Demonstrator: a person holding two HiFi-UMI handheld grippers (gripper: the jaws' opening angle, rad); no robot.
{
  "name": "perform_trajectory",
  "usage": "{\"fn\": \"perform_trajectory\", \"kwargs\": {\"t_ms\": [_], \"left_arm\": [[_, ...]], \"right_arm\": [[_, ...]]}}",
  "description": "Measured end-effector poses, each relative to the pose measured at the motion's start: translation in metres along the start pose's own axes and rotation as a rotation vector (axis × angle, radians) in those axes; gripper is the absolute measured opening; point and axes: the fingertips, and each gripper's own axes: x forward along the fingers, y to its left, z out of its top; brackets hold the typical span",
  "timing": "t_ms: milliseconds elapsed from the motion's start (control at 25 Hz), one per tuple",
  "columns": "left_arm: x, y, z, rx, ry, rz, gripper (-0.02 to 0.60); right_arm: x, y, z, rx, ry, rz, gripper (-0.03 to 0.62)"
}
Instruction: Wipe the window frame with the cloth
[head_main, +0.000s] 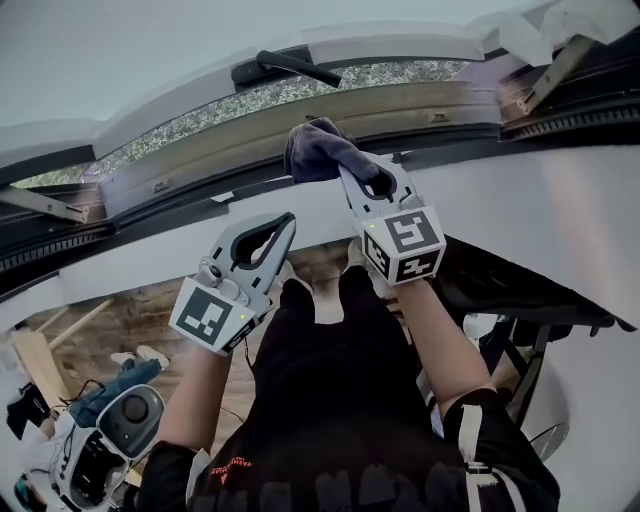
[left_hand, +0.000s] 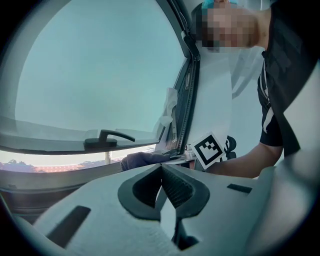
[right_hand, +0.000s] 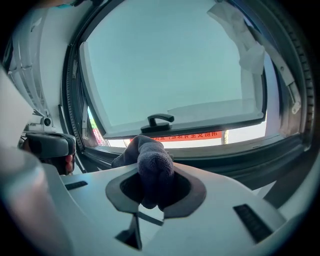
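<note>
Right gripper (head_main: 347, 172): jaws clamped on the cloth (head_main: 315, 148), wad filling the gap between the pads.
Left gripper (head_main: 286, 226): jaws closed tip to tip, nothing between them; held lower and left of the right one, off the frame.
Cloth, position: at the bottom rail of the window frame (head_main: 420, 103), pressed to the dark strip just below the handle (head_main: 285, 66).
Cloth, axis: in the head view the bundle runs from the jaws up and left toward the rail; in the right gripper view the cloth (right_hand: 150, 159) juts straight ahead of the gripper (right_hand: 149, 176), rounded end toward the handle (right_hand: 160, 120).
Cloth, material: dark grey-blue knit, fine ribbed texture, rolled into a thick lump.
Frame, material: tan band with a black ribbed seal under it; glass pane (right_hand: 175, 65) hinged open above.
Left gripper view only: side-on look at the cloth (left_hand: 142, 160) lying along the rail, the right gripper's marker cube (left_hand: 212, 148) beside it, the left gripper (left_hand: 161, 169) with ribbed pads meeting.
Right gripper view only: red banner (right_hand: 185, 135) outdoors under the pane; print too small to read.
Head view only: both grippers together, wooden floor (head_main: 140, 320) below.
</note>
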Motion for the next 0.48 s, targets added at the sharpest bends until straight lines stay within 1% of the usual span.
{"fn": "perform_trajectory", "kwargs": {"t_ms": [120, 320, 480], "left_arm": [[0.014, -0.007, 0.003, 0.019, -0.011, -0.021, 0.02], [0.035, -0.019, 0.005, 0.014, 0.006, -0.049, 0.02], [0.051, -0.027, 0.007, 0.032, 0.0, -0.071, 0.02]], "right_arm": [[-0.01, -0.021, 0.001, 0.01, -0.009, -0.029, 0.061], [-0.027, -0.057, 0.001, 0.03, -0.021, -0.084, 0.061], [-0.04, -0.085, 0.002, 0.046, -0.034, -0.128, 0.061]]}}
